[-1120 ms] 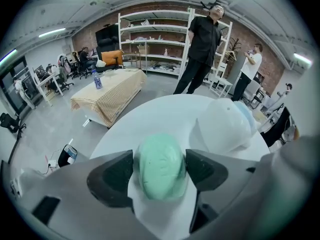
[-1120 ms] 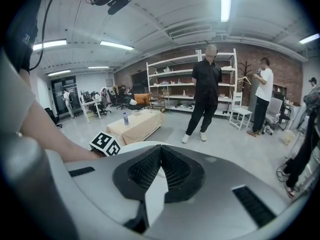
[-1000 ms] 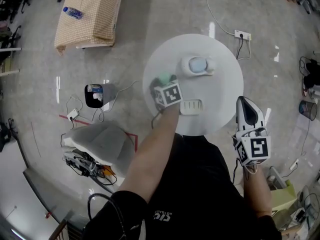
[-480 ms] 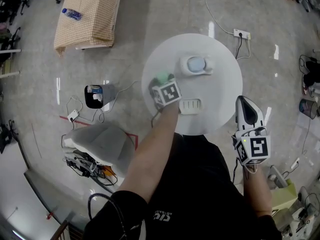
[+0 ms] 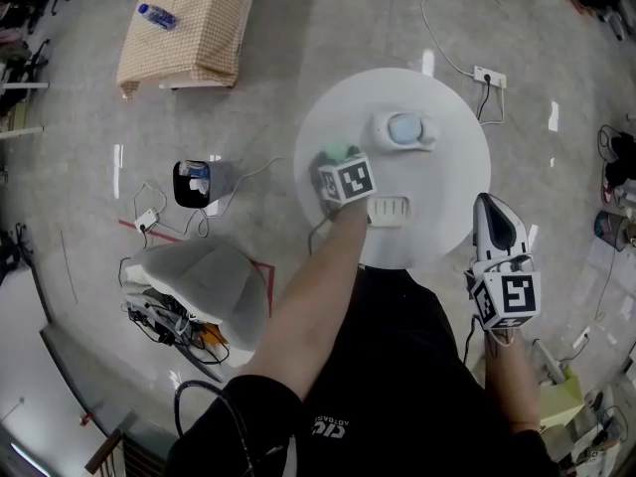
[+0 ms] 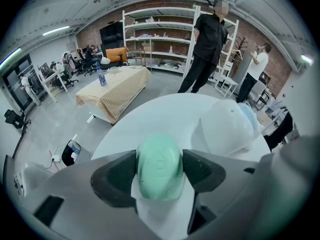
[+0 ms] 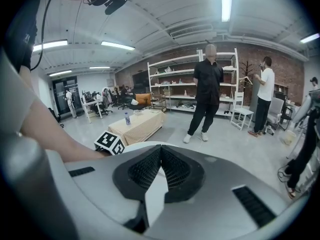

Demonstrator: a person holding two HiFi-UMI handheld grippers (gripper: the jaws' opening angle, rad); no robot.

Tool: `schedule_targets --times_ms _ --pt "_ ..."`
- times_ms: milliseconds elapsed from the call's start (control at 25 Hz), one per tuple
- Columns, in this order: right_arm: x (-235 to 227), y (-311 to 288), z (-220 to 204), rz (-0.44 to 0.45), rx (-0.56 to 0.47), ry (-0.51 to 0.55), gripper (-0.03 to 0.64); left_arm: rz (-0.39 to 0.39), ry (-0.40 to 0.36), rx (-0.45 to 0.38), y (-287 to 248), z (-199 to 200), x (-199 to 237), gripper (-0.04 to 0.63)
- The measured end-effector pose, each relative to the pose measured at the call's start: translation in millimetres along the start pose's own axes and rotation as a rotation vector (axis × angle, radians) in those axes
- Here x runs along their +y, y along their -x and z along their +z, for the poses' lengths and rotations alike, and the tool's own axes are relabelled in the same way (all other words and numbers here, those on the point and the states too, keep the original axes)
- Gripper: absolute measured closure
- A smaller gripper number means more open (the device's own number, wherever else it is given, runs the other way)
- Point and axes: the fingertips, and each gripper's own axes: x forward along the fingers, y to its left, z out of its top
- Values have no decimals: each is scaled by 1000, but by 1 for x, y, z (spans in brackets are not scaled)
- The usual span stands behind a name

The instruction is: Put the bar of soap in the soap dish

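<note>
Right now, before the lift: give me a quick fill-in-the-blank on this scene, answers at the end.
1. The bar of soap between the left gripper's jaws is ____ in colour.
2. The right gripper's jaws are ____, with nothing between them.
3. The white table that the soap lies on is ____ in shape.

Answers: green; shut; round.
Note: the left jaws have just been closing, with the soap between them and the pads at its sides.
</note>
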Motion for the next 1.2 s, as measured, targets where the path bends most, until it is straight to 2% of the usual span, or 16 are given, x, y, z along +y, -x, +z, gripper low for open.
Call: schedule_targets --times_ms 640,1200 --pt "19 -6 7 15 -3 16 601 -21 -31 44 0 -12 -2 293" --pt "16 0 4 -4 4 -10 603 -4 0 39 -4 -4 0 293"
